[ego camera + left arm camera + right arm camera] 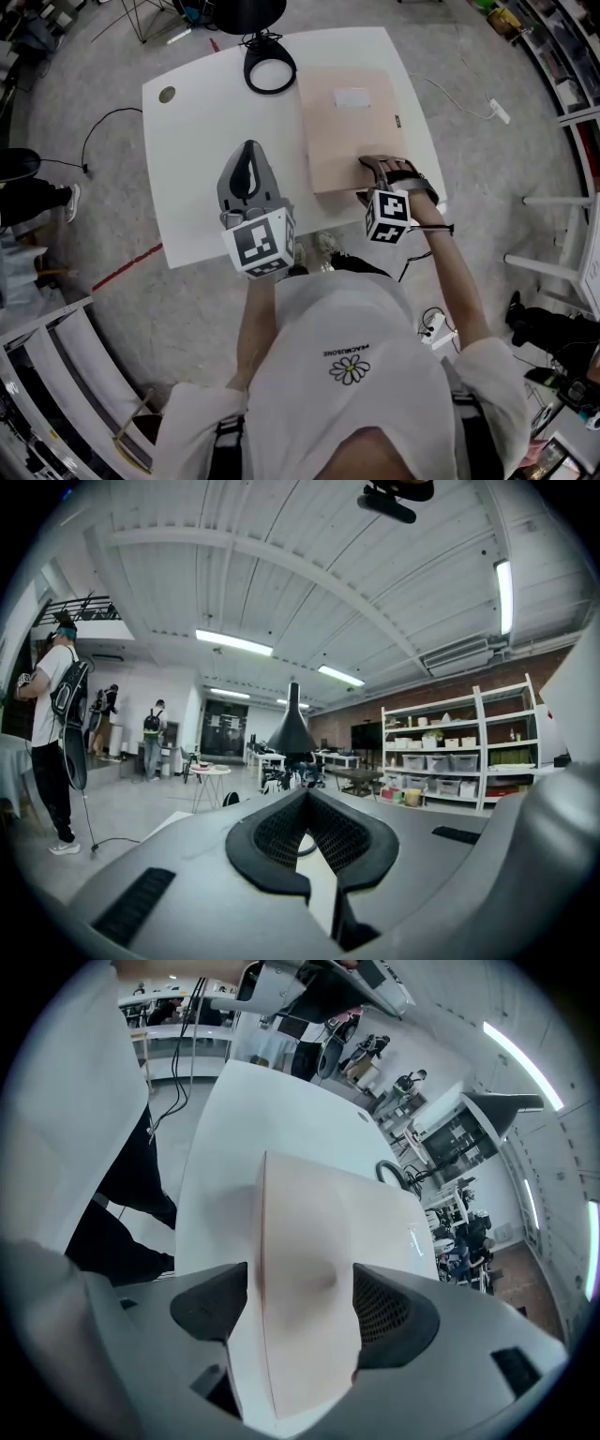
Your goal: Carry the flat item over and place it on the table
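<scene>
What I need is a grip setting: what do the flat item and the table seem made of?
Flat item: likely thin card or stiff paper, matte pale beige, with crisp straight edges and a small pale label; it may be an envelope or folder.
Table: smooth, even white top, probably laminate or painted board; its core does not show.

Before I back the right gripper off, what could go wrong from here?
1. The beige flat sheet lies with its near edge close to the white table's near edge, between the right gripper's open jaws; a dragging withdrawal could pull it off.
2. Pushing it forward could hit the black ring.
</scene>
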`<state>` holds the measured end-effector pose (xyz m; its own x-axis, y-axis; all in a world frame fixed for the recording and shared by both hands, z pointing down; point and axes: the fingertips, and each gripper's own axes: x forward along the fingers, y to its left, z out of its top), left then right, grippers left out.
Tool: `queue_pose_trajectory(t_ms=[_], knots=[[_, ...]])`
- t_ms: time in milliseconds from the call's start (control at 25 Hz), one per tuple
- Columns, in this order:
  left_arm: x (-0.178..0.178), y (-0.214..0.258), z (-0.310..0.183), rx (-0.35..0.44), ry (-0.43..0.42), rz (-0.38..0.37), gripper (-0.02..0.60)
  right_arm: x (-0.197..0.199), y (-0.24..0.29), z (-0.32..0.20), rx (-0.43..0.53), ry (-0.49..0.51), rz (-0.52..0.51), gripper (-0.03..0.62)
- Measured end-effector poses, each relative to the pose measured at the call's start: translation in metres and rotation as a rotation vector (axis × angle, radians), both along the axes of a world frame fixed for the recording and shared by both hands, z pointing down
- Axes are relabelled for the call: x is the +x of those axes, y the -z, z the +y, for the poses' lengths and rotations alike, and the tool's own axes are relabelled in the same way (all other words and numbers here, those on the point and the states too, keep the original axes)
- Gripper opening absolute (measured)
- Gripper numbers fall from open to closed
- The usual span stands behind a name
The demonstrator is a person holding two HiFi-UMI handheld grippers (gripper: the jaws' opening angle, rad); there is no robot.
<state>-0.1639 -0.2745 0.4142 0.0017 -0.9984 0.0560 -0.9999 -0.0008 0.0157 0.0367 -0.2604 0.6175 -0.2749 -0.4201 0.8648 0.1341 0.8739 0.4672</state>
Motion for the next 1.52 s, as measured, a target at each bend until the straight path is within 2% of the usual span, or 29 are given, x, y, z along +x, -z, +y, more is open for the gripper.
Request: queue_pose_trajectory(t_ms=[280,520,720,800,880,1080,1240,1280,1320,1360,1520], knots=[[0.004,0.006,0.001,0.013,-0.008,-0.01,0.015,-0.005,0.014,0.002,0.023,0.025,-0.009,0.353],[0.003,0.029,-0.007,0.068,-0.021,-0.031,0.015,-0.016,0.051,-0.009,0.036,0.023,-0.044,0.353],[0.011,0.043,-0.007,0.098,-0.037,-0.046,0.015,-0.039,0.103,-0.018,0.076,0.011,-0.183,0.353],[0.014,0.046,-0.008,0.105,-0.044,-0.055,0.015,-0.051,0.131,-0.027,0.12,-0.006,-0.272,0.353],[0.016,0.05,-0.007,0.114,-0.047,-0.063,0.015,-0.063,0.163,-0.034,0.148,-0.038,-0.403,0.351],[0.014,0.07,-0.005,0.141,-0.051,-0.067,0.015,-0.085,0.246,-0.045,0.195,-0.159,-0.835,0.351],[0.018,0.094,0.004,0.179,-0.072,-0.07,0.015,-0.072,0.291,-0.052,0.248,-0.323,-1.171,0.334],[0.02,0.099,0.007,0.189,-0.076,-0.076,0.015,-0.064,0.299,-0.053,0.269,-0.376,-1.24,0.262],[0.022,0.104,0.01,0.197,-0.077,-0.082,0.015,-0.054,0.305,-0.053,0.298,-0.431,-1.305,0.106],[0.024,0.108,0.013,0.206,-0.077,-0.086,0.015,-0.044,0.31,-0.053,0.324,-0.48,-1.361,0.044],[0.026,0.121,0.018,0.237,-0.063,-0.096,0.015,-0.027,0.318,-0.049,0.394,-0.572,-1.479,0.017]])
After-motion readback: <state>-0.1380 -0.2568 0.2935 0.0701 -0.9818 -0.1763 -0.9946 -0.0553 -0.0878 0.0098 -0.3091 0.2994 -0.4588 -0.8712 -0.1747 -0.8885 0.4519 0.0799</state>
